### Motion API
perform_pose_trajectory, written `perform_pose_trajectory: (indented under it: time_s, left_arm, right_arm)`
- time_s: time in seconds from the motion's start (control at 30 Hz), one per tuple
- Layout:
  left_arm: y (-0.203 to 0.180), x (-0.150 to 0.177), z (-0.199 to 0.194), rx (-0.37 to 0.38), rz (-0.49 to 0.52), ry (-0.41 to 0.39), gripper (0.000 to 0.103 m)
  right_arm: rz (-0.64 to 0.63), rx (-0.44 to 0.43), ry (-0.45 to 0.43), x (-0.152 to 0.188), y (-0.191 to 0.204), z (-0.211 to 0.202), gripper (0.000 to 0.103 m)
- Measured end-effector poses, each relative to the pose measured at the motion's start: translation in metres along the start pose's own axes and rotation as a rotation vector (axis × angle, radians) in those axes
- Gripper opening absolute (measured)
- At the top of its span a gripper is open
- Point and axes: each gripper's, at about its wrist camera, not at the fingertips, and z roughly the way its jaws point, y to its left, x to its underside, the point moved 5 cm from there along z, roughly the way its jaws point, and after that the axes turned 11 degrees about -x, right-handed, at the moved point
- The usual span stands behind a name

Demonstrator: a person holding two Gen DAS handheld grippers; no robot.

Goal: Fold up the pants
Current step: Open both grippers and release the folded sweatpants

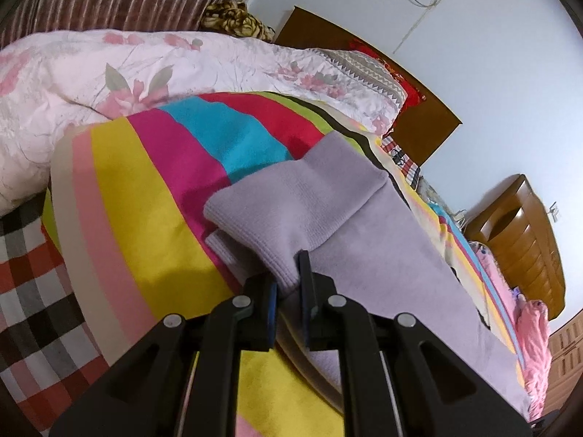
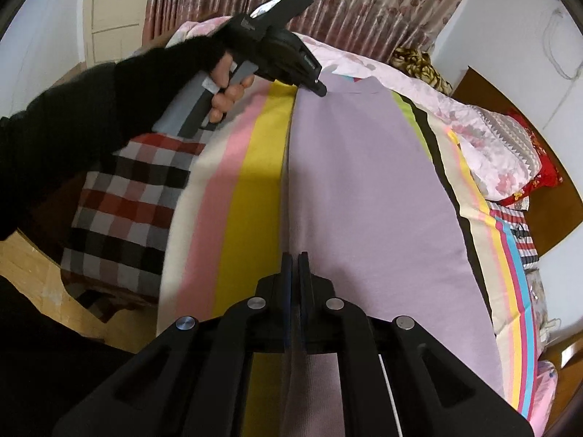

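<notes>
Lilac pants (image 2: pixel 364 189) lie stretched lengthwise on the striped bedspread (image 2: pixel 251 189) of the bed, along its near side edge, laid over the yellow stripe's inner border and covering the middle stripes.

Left gripper (image 1: pixel 289 273): fingers clamped on the ribbed cuff of the pants (image 1: pixel 291 211), a fold of the knit pinched between the pads, the cuff lifted and bunched off the bedspread (image 1: pixel 145 189). In the right wrist view the same left gripper (image 2: pixel 320 89) sits at the far end of the pants, held by a hand (image 2: pixel 226 87) in a black fingerless glove and dark sleeve.

Right gripper (image 2: pixel 295 255): fingers together, tips pressed at the near end of the pants along the left long edge; a thin layer of lilac fabric runs down between them, so clamped on the pants edge.

Checked blanket (image 2: pixel 124 204) hangs off the bed's side edge, next to the bedspread. Pink floral quilt (image 1: pixel 153 69) is piled along the bed's far edge. Wooden headboard (image 1: pixel 364 73) at the head end, wooden cabinet (image 1: pixel 524 240) beyond it. Floral curtain (image 2: pixel 328 3) behind the bed, door (image 2: pixel 113 3) in the corner.
</notes>
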Motion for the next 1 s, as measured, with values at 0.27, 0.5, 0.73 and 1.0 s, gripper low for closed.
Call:
perform_pose_trajectory:
  time_s: [0.27, 0.5, 0.73, 1.0]
  left_arm:
    - [0.006, 0.001, -0.006, -0.033, -0.015, -0.020, 0.058]
    - [-0.033, -0.029, -0.074, -0.243, 0.077, -0.262, 0.096]
    - [-0.111, 0.001, -0.011, -0.158, 0.333, -0.088, 0.101]
    - [-0.085, 0.006, 0.000, -0.134, 0.260, -0.057, 0.100]
  right_arm:
    - [-0.005, -0.021, 0.015, 0.008, 0.008, 0.013, 0.034]
    - [0.104, -0.167, -0.125, -0.006, -0.028, -0.027, 0.055]
    - [0.220, -0.198, -0.057, -0.003, -0.056, 0.018, 0.056]
    - [0.112, -0.270, -0.142, -0.006, -0.035, -0.011, 0.068]
